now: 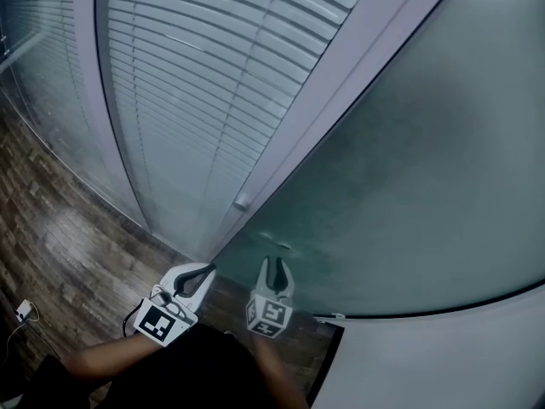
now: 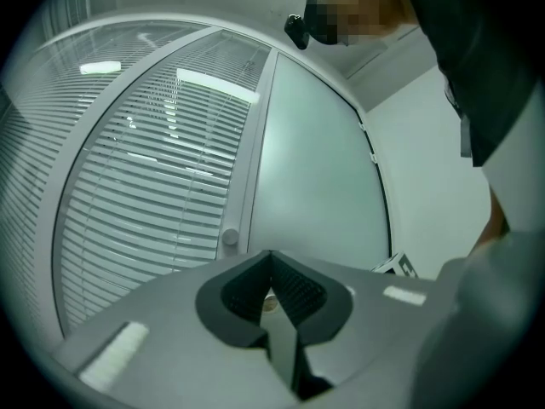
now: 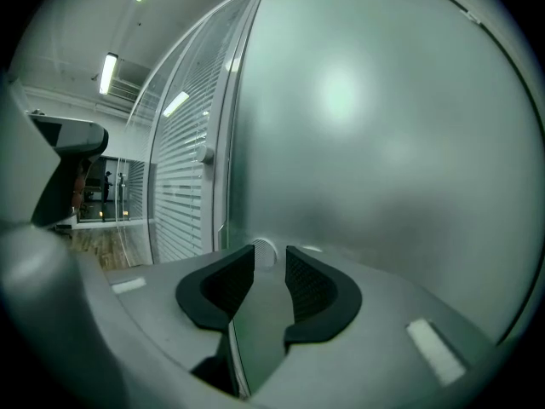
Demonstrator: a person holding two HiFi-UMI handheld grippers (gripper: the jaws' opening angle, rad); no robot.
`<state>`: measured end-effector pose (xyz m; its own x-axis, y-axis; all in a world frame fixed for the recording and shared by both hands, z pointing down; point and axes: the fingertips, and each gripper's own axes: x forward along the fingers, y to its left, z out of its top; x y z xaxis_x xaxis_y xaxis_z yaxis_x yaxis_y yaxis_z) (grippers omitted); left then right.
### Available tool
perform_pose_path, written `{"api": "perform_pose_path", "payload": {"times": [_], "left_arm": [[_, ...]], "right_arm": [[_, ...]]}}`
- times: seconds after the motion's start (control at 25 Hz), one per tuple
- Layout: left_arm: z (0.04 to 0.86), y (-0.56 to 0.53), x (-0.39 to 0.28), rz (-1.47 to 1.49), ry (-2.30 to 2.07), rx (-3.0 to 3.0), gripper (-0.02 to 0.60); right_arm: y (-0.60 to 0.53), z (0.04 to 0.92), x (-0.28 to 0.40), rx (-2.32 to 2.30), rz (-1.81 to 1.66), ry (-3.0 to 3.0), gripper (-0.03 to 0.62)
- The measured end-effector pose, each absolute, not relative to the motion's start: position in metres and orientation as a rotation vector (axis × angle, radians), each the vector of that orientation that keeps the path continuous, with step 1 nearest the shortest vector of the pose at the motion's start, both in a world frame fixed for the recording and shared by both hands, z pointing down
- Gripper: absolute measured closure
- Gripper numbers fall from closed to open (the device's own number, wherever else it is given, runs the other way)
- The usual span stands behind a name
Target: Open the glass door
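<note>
The frosted glass door (image 1: 409,186) fills the right half of the head view; it also shows in the left gripper view (image 2: 315,169) and the right gripper view (image 3: 383,143). My right gripper (image 1: 274,264) stands close against its lower part, jaws open with nothing pressed between them (image 3: 270,258). Just beyond its fingertips sits a small round fitting (image 3: 264,251) on the glass. My left gripper (image 1: 207,269) is beside it to the left, near the door's edge, shut and empty (image 2: 272,258). A small round knob (image 1: 241,203) sits on the pale door frame (image 1: 341,100).
Left of the frame runs a glass partition with horizontal blinds (image 1: 196,100). Dark wood flooring (image 1: 60,245) lies at the lower left, with a small white device and cable (image 1: 24,312) on it. A pale wall (image 1: 460,356) borders the door at the lower right.
</note>
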<state>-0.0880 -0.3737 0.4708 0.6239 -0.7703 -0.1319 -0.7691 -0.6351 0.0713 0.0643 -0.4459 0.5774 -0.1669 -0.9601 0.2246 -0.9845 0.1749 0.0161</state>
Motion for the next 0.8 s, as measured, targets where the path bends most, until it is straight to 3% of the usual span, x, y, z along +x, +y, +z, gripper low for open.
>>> {"api": "perform_pose_path", "payload": {"times": [0.8], "left_arm": [[0.476, -0.369, -0.077, -0.185, -1.433, 2.771, 0.581]], "right_arm": [[-0.477, 0.606, 0.063, 1.79, 0.254, -2.271, 0.447]]}}
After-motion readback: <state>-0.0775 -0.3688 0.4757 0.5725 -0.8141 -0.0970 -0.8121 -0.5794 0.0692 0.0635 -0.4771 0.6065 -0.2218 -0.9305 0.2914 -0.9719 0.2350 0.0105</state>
